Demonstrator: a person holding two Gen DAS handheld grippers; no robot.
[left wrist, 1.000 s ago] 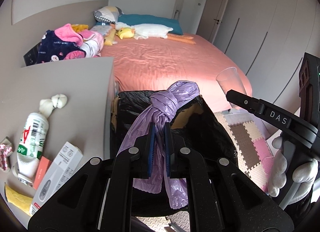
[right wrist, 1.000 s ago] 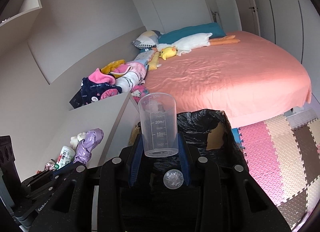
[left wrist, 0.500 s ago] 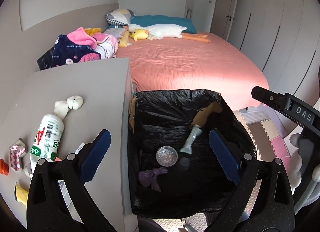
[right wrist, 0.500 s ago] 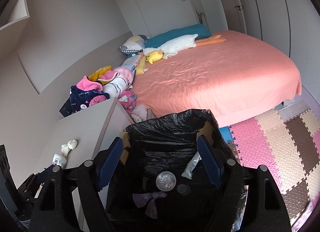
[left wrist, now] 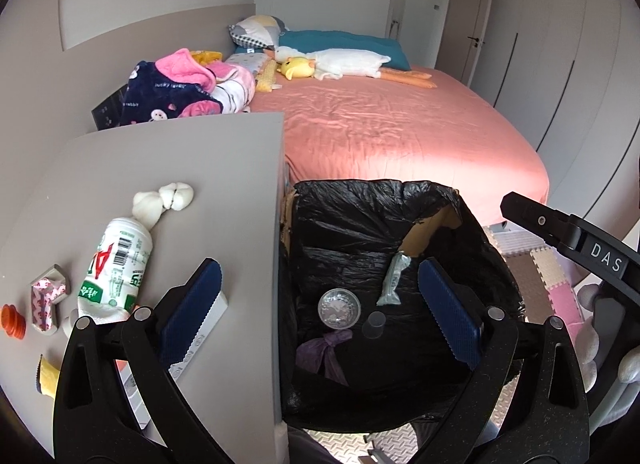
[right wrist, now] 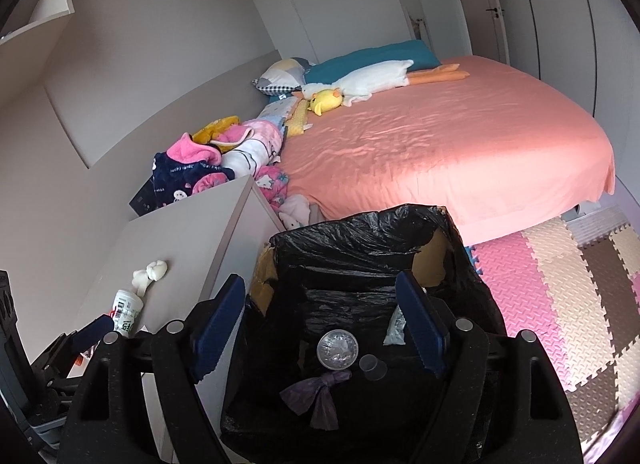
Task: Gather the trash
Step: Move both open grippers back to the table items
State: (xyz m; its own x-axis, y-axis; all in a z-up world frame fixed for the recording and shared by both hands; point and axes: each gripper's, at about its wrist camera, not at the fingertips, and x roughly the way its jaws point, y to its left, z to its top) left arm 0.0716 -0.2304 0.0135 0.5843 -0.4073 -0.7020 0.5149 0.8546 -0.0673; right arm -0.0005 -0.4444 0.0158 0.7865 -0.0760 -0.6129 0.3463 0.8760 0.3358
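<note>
Trash bin (left wrist: 472, 219) depths dark; purple bag (left wrist: 324, 352) dim.

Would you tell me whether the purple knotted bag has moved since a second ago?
Yes. The purple knotted bag has dropped from the left gripper into the black-lined bin, landing beside the clear cup.

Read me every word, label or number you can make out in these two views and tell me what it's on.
"DAS": on the right gripper's black arm.
"lucky rabbit": on the navy fleece on the bed; faint.
White bottle on the grey tabletop: large red characters, green characters and a barcode, too blurred to read.
White box under the left gripper's fingers: print unreadable.
</note>
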